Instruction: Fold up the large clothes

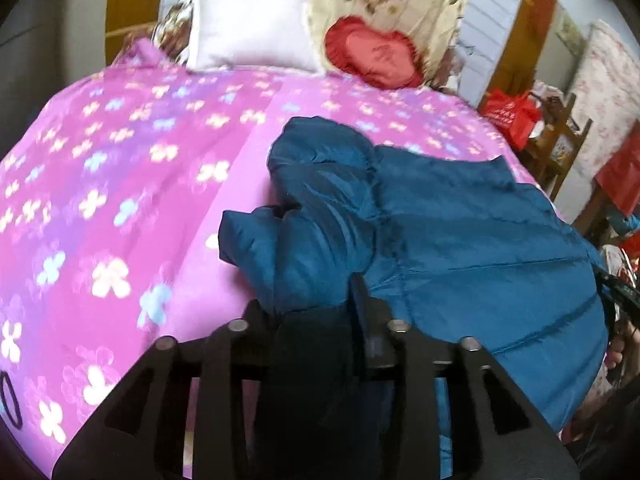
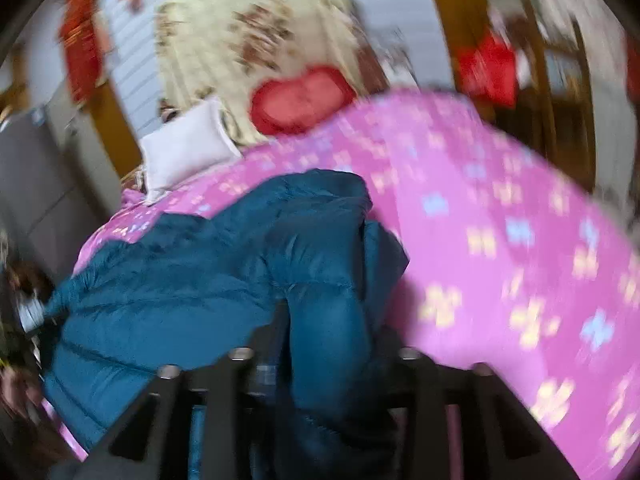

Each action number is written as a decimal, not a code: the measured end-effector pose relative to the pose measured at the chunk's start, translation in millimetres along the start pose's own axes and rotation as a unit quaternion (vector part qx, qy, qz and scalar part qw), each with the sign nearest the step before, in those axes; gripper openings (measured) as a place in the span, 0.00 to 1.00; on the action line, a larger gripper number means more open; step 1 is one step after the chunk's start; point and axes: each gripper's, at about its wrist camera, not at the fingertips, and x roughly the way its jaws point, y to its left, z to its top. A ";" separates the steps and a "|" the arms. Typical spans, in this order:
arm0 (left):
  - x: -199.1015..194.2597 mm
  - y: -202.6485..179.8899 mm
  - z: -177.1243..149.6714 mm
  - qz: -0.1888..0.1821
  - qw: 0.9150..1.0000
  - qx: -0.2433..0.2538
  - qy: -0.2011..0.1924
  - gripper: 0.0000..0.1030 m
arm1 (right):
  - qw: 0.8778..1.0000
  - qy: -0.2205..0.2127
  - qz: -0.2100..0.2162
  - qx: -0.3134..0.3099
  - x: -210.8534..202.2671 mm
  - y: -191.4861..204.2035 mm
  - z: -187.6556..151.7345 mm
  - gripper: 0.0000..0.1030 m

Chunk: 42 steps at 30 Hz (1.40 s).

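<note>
While the blue padded jacket (image 1: 460, 240) lies on the pink flowered bedspread (image 1: 120, 200), toward the near edge of the bed, I have fabric from it in both tools. Through the left wrist camera, the left gripper (image 1: 316, 320) has a bunched fold of the jacket, probably a sleeve, running up between its fingers; the pads look to be pinching that cloth, though the dark fingers hide the contact itself. From there the body of the jacket spreads away to the right, its long axis running left to right across the bed.

Through the right wrist camera, which is blurred, the right gripper (image 2: 332, 344) has a thick roll of the same jacket between its fingers, which stand partly apart around the padding. I judge them closed on it, but I cannot see the pads clearly. Here the bulk of the jacket lies to the left.

So each hand sits at one end of the garment with the mass between them, and neither is plainly nearer the middle. Both tools tilt downward toward the bed and face the far end, where a white pillow (image 1: 252, 36) and a red heart cushion (image 1: 372, 56) lean at the headboard. My guess is that the coming move carries both ends inward or away over the body.
</note>
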 end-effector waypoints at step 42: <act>-165.2 -181.7 -119.5 0.048 0.990 0.131 -0.018 0.87 | 0.986 -0.042 -0.091 -0.131 -214.1 165.6 -126.4 0.96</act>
